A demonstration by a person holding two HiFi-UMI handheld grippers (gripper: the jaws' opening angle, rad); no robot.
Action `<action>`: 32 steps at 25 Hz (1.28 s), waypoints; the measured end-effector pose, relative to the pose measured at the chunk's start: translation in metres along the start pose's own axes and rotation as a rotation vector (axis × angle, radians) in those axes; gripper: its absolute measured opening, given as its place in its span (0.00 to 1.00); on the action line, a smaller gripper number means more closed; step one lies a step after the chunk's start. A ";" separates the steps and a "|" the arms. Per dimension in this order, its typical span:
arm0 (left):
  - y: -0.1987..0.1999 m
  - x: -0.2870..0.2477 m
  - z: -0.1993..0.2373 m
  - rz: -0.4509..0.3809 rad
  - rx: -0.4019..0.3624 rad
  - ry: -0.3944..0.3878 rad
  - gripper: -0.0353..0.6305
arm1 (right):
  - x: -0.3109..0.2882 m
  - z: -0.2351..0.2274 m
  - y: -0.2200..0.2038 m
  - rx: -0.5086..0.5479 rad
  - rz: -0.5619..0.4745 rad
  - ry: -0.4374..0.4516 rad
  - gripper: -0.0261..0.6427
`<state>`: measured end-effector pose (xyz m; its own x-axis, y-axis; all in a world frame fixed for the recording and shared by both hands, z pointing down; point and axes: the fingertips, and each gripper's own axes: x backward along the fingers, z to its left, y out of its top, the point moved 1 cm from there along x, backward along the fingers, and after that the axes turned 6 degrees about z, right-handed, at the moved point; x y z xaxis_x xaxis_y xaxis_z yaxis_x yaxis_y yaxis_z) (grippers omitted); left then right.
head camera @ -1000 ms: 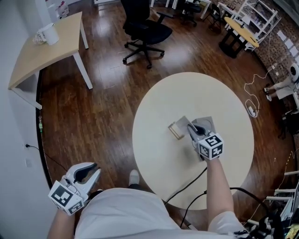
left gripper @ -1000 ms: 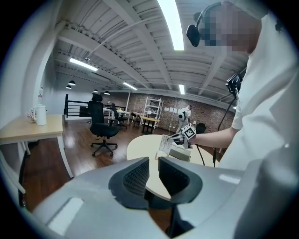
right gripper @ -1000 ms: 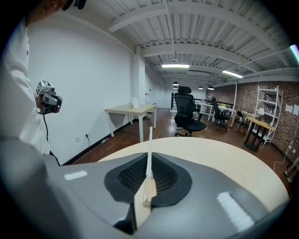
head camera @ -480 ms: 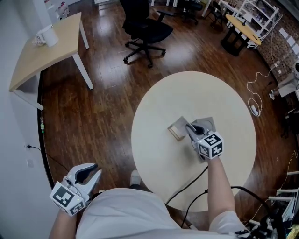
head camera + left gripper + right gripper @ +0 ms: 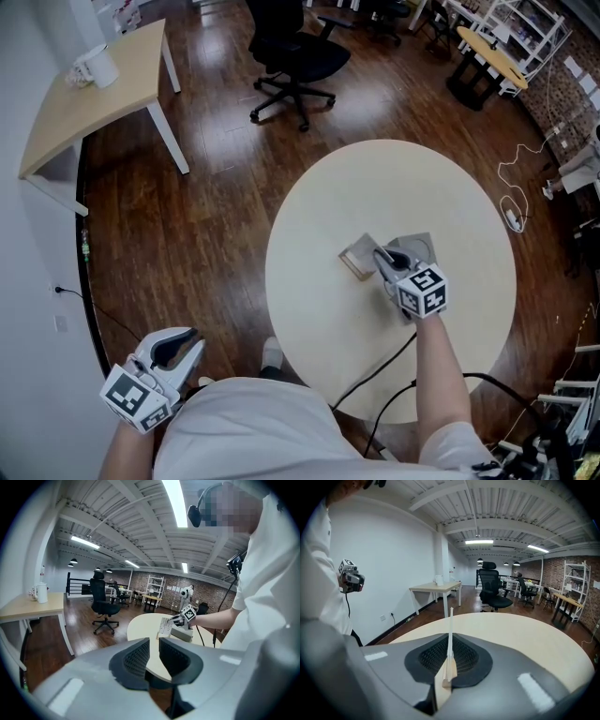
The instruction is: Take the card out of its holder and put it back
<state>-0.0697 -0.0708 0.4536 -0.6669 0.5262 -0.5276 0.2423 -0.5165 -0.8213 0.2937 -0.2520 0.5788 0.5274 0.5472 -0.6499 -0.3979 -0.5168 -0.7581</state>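
Item: card (image 5: 364, 248) with wooden holder (image 5: 352, 265), located near the middle of a round cream table (image 5: 394, 178). Right gripper (image 5: 380, 255) – jaws closed on the card; in the right gripper view the card (image 5: 450, 630) stands upright and edge-on between the pads, with the holder's wooden strip (image 5: 444, 679) at its foot, also between the pads. Whether the card sits fully in the slot cannot be told. A grey block (image 5: 420, 246) lies on the table just beside the holder, partly under the right gripper. Left gripper (image 5: 187, 339) – held low at the person's left side, off the table and well apart from the card; in the left gripper view its jaws (image 5: 153, 653) stand narrowly apart with nothing between them. The same view shows the card (image 5: 164, 626) face-on across the room. Surroundings: dark wood floor, black office chair (image 5: 295, 61) beyond the table, light wooden desk (image 5: 94, 103) at far left bearing a white mug (image 5: 94, 67). A dark cable (image 5: 375, 370) trails over the table's near edge.
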 end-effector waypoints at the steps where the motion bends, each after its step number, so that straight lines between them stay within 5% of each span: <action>1: -0.001 0.001 0.001 0.002 0.001 0.002 0.15 | -0.001 -0.001 -0.001 -0.002 -0.001 0.003 0.07; 16: -0.011 0.019 0.013 0.017 0.028 0.042 0.15 | -0.025 -0.002 -0.025 -0.001 0.031 0.030 0.07; 21: -0.013 0.026 0.016 0.009 0.020 0.038 0.15 | -0.024 -0.004 -0.025 0.001 0.048 -0.042 0.09; 27: -0.020 0.043 0.017 -0.002 -0.003 0.001 0.15 | 0.006 0.002 -0.008 -0.026 0.007 -0.170 0.26; 32: -0.030 0.059 0.019 -0.028 -0.045 -0.069 0.15 | 0.048 0.047 0.000 -0.049 -0.043 -0.276 0.27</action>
<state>-0.1293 -0.0370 0.4507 -0.7208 0.4914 -0.4889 0.2529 -0.4703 -0.8455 0.2840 -0.1949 0.5454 0.3161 0.7245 -0.6125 -0.3395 -0.5165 -0.7861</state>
